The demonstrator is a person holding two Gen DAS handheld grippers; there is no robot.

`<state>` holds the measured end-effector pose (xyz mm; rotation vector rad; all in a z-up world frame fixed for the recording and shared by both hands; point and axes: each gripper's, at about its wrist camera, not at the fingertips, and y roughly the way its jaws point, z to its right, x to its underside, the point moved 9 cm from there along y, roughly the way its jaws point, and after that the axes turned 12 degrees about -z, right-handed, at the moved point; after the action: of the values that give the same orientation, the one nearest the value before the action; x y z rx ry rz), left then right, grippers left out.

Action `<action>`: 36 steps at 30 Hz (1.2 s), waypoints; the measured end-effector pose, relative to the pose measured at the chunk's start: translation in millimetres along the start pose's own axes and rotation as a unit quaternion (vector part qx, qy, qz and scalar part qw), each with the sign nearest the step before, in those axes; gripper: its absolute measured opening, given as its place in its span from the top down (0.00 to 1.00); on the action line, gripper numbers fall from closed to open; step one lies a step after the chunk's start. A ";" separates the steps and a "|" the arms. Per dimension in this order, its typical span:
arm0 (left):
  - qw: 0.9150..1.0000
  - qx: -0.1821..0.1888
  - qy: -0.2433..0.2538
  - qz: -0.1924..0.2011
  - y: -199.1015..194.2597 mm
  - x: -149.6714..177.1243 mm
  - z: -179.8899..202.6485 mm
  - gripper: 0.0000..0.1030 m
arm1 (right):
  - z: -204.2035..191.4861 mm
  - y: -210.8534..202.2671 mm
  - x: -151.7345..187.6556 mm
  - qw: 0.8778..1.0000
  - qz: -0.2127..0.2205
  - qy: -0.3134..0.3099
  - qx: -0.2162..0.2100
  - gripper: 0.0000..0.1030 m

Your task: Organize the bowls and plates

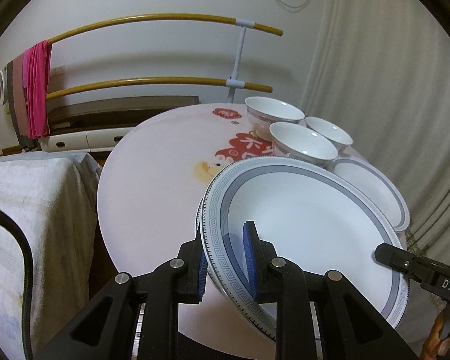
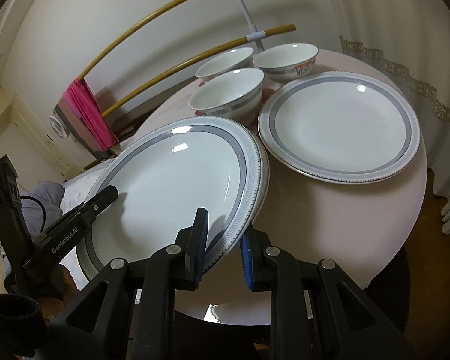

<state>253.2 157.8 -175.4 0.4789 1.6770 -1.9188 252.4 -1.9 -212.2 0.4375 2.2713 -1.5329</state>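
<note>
While I keep the plate (image 2: pixel 177 177) raised over the counter (image 1: pixel 153 162), left gripper (image 1: pixel 225 265) and right gripper (image 2: pixel 223 247) each clamp opposite rims; glazed, rigid, breakable, likely slippery, so rim holds stay best

3 bowls (image 2: pixel 226 97), 2 plates (image 2: pixel 177 186) visible at least, 1 round table (image 2: pixel 375 225), and 2 tongs (image 2: pixel 223 244).

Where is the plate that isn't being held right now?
In the right wrist view the free plate lies flat on the round table, right of the held plate and just in front of the three bowls.
</note>
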 end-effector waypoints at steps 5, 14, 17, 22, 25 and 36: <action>1.000 0.000 -0.002 -0.007 11.4 -1.1 -3.7 0.82 | 0.4 7.9 -1.6 1.000 -0.009 0.002 0.003 0.80; 1.000 0.007 -0.007 -0.013 23.4 -2.9 -7.2 0.82 | -1.3 10.5 -2.7 1.000 -0.011 -0.001 0.014 0.80; 1.000 0.009 -0.008 -0.014 25.2 -2.1 -7.4 0.82 | -1.8 10.5 -2.4 1.000 -0.011 -0.002 0.017 0.80; 1.000 0.009 -0.005 -0.012 24.0 -1.9 -5.4 0.82 | -1.6 9.8 -0.7 1.000 -0.013 0.001 0.023 0.80; 1.000 0.009 -0.005 -0.012 24.4 -0.7 -4.8 0.82 | -0.7 9.1 -0.4 1.000 -0.013 0.001 0.023 0.80; 1.000 0.012 -0.005 -0.018 29.4 1.6 -3.0 0.82 | 5.7 11.9 1.0 0.999 -0.018 0.010 0.031 0.80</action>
<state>269.5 158.2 -200.1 0.4496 1.6686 -1.9645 257.5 -2.9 -224.4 0.4318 2.2635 -1.6263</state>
